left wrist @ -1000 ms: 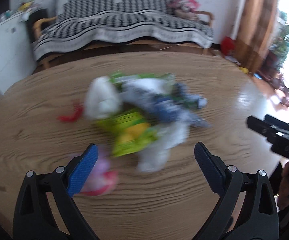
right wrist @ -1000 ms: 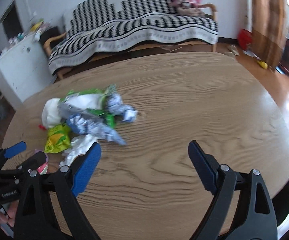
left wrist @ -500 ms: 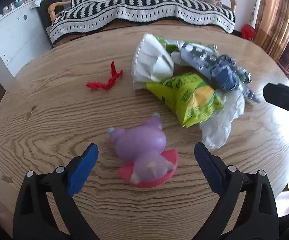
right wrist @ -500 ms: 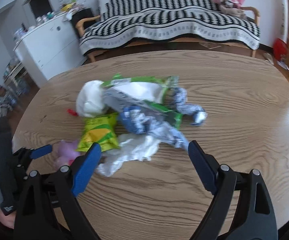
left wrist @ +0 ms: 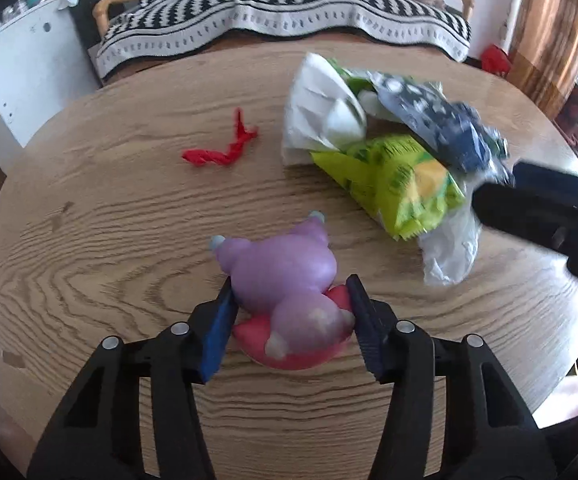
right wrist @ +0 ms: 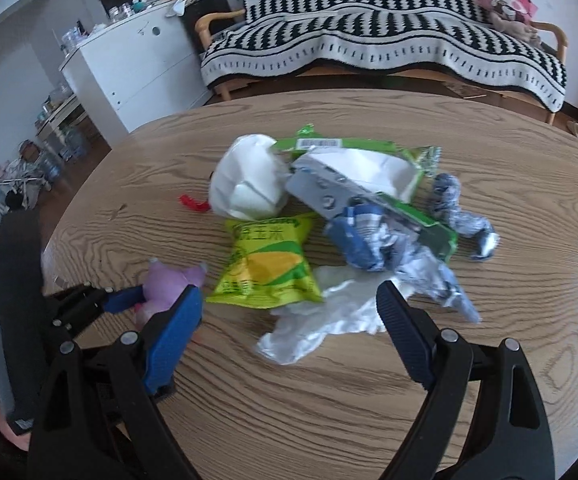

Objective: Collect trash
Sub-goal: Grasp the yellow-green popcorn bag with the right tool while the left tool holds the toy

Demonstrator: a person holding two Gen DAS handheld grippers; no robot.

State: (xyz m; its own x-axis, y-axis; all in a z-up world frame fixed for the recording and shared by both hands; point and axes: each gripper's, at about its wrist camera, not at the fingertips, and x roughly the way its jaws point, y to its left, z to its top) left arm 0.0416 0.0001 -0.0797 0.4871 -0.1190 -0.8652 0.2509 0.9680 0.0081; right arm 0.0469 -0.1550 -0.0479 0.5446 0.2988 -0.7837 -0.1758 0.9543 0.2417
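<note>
My left gripper (left wrist: pixel 289 312) is shut on a purple toy figure with a pink base (left wrist: pixel 285 280), which rests on the wooden table (left wrist: pixel 109 220). The toy also shows in the right wrist view (right wrist: pixel 169 280), held by the left gripper (right wrist: pixel 157 292). A trash pile lies beyond: a yellow-green snack bag (left wrist: pixel 401 176) (right wrist: pixel 269 264), crumpled white paper (left wrist: pixel 321 108) (right wrist: pixel 249 184), a blue wrapper (left wrist: pixel 445 128) (right wrist: pixel 369 240) and a clear plastic bag (right wrist: pixel 321 320). My right gripper (right wrist: pixel 289 328) is open, just before the plastic bag.
A red twisted scrap (left wrist: pixel 225 148) lies left of the pile. A sofa with a striped cover (right wrist: pixel 389 28) stands behind the table. A white cabinet (right wrist: pixel 137 64) stands at the back left. The table edge curves near at the front.
My left gripper has closed its fingers onto the purple toy. My right gripper has moved nearer to the trash pile and stays open.
</note>
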